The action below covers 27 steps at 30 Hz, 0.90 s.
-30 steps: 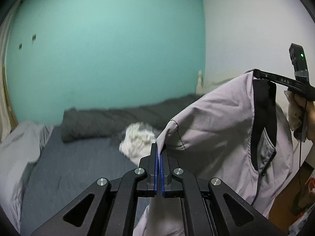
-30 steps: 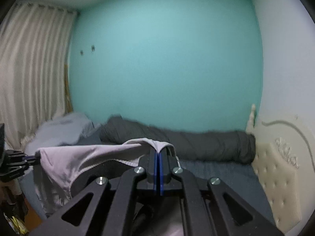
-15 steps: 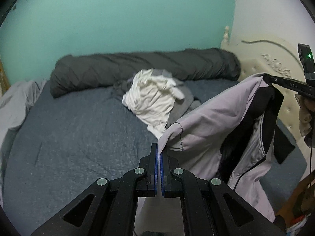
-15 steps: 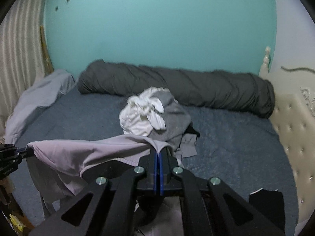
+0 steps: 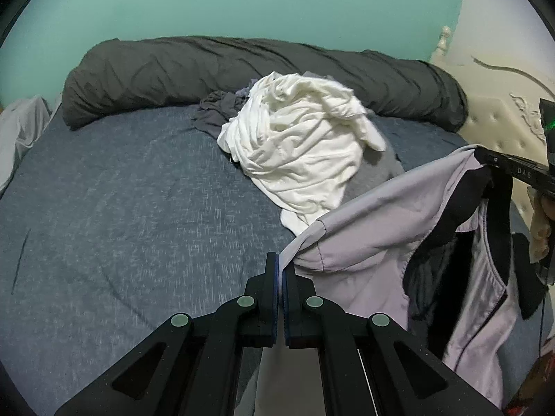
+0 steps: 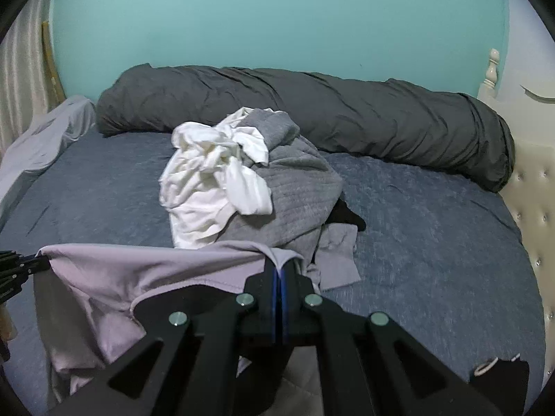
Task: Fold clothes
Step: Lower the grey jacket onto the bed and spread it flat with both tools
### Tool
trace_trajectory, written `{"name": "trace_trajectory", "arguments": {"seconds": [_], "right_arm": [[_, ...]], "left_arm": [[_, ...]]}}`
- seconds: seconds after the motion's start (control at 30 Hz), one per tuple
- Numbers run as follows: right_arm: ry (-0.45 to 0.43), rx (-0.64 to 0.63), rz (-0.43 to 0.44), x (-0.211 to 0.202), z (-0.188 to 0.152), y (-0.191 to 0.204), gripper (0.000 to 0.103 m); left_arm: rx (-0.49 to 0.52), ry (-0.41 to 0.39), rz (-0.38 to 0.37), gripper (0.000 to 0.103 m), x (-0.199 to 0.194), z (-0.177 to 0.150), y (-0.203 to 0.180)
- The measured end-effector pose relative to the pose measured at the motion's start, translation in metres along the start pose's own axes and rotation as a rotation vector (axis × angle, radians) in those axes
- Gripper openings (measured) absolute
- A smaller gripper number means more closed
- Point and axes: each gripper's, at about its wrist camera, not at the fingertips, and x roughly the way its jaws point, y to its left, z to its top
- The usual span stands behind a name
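A pale lilac jacket (image 5: 374, 242) with black collar and zip hangs stretched between my two grippers above the near edge of the bed. My left gripper (image 5: 280, 263) is shut on one shoulder corner. My right gripper (image 6: 279, 267) is shut on the other corner; it shows at the right in the left wrist view (image 5: 503, 168). In the right wrist view the jacket (image 6: 138, 274) spreads leftward to the left gripper (image 6: 20, 270). A pile with a white garment (image 5: 301, 145) and a grey knit (image 6: 288, 187) lies mid-bed.
The bed has a blue-grey sheet (image 5: 121, 208). A rolled dark grey duvet (image 5: 242, 66) lies along the teal wall. A cream padded headboard (image 6: 534, 208) stands at the right. A light grey cloth (image 6: 38, 142) lies at the left edge. A black item (image 6: 499, 378) lies near the front right.
Both grippers have tilted down from the wall toward the bed and moved closer to it, carrying the jacket stretched between them. Both stay shut.
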Motion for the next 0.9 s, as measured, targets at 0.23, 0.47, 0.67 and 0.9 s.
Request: {"name": "trace_trajectory", "arguments": {"seconds": [0.23, 0.47, 0.67, 0.9], "right_arm": [[0.042, -0.007, -0.025, 0.070, 0.008, 0.002, 0.002], [0.125, 0.083, -0.049, 0.126, -0.022, -0.012, 0.017], [-0.032, 0.187, 0.021, 0.078, -0.031, -0.035, 0.046], [-0.030, 0.283, 0.191, 0.003, -0.106, -0.034, 0.049]], "left_arm": [[-0.044, 0.046, 0.030, 0.002, 0.065, 0.011, 0.017], [-0.166, 0.098, 0.023, 0.047, 0.109, -0.011, 0.035], [-0.165, 0.019, 0.027, 0.061, 0.078, -0.016, 0.040], [-0.162, -0.071, 0.042, 0.061, 0.002, -0.056, 0.037]]}}
